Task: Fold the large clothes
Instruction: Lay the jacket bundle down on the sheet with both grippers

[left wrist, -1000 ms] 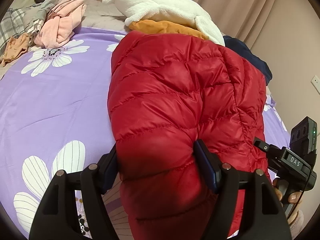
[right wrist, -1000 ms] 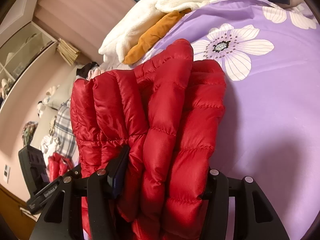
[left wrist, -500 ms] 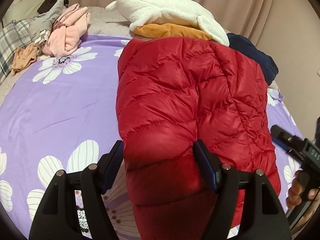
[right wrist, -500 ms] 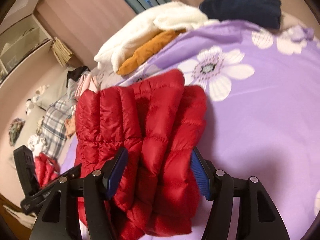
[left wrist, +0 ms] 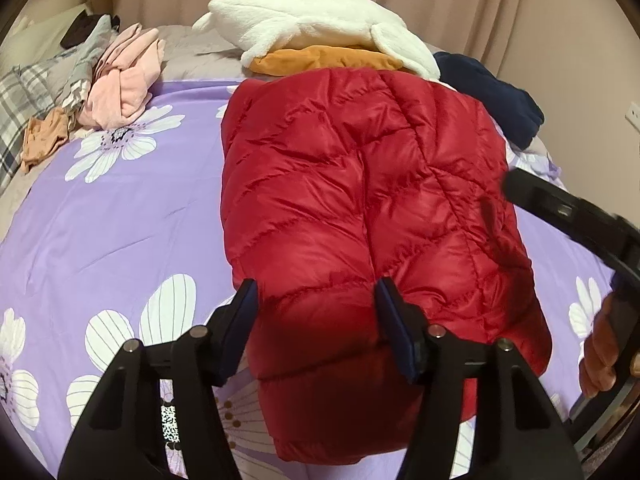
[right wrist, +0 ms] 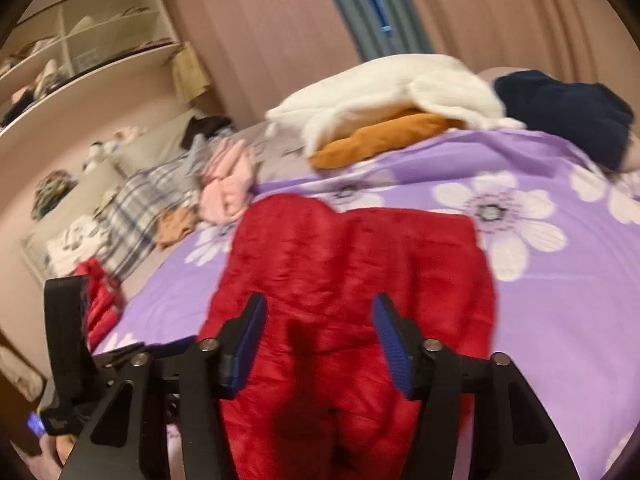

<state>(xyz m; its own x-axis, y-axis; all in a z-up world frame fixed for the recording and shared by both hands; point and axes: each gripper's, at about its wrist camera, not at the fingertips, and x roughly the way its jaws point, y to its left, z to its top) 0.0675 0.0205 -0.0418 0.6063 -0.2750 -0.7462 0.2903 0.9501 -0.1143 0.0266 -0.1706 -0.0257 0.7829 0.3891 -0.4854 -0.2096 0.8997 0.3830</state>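
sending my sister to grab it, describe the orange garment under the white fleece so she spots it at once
On the purple floral bedspread, look past the red puffer jacket to the far pile. The orange garment lies folded flat beneath the white fleece, left of the navy one; it is the only mustard-orange layer in that stack.

The folded down jacket [left wrist: 360, 208] lay on the bedspread [left wrist: 112, 220], its near end between the fingers of the left gripper [left wrist: 316, 324] — the right gripper [right wrist: 318, 334] stood over its other side. Behind it a fleece blanket [left wrist: 320, 28] sat on top of a cushion [left wrist: 324, 58], with a dark garment [left wrist: 492, 92] to the right. Far left lay a heap of clothes [left wrist: 120, 84] — beside a plaid cloth [left wrist: 24, 92].
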